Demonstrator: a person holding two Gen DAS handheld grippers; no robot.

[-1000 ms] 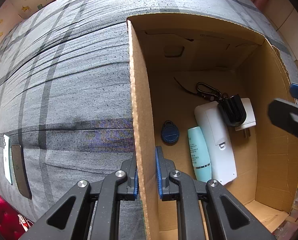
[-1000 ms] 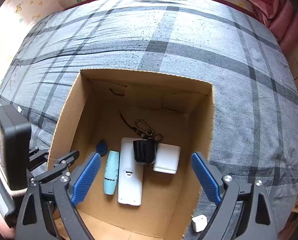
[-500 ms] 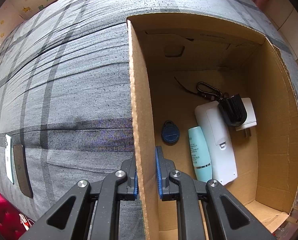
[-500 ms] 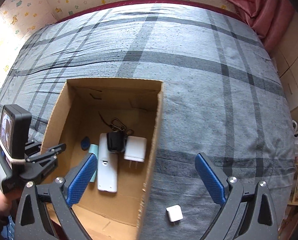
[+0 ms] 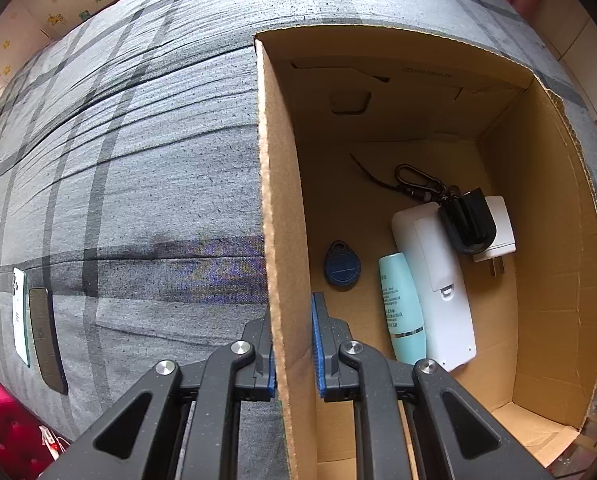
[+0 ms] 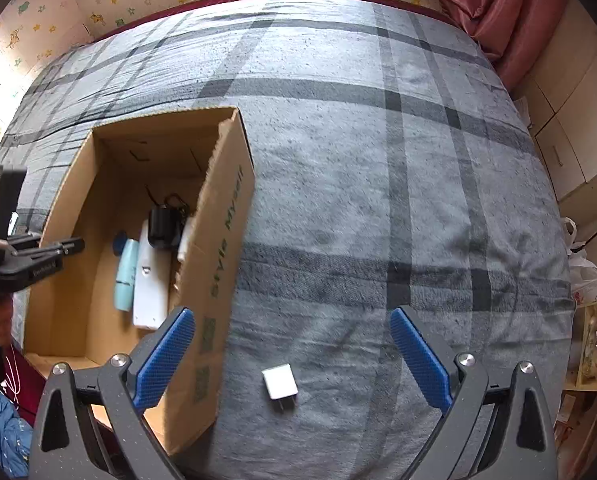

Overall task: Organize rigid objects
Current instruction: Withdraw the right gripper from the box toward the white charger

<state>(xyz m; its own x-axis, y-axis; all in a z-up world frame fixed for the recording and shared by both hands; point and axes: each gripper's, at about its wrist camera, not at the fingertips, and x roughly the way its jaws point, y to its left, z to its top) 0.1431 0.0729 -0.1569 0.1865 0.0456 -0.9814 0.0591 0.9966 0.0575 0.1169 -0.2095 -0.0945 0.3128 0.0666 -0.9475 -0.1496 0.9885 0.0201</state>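
— While the left gripper (image 5: pixel 293 344) clamps its blue pads on the near wall of the open brown cardboard box (image 5: pixel 282 208), what lies inside?

— On the box floor: a white remote-shaped device (image 5: pixel 434 280), a pale teal tube (image 5: pixel 400 304) touching its side, a dark blue oval key fob (image 5: pixel 341 265), a black clip on a carabiner (image 5: pixel 467 222) and a white plug adapter (image 5: pixel 500 224).

— And the right gripper (image 6: pixel 292 360)?

— Its fingers are spread wide apart, holding nothing, above a small white cube charger (image 6: pixel 279 383) lying on the grey plaid bedspread (image 6: pixel 378 160) just outside the box.

— Any writing?

— Green letters on the box's outer side; it seems to read "Style Myself".
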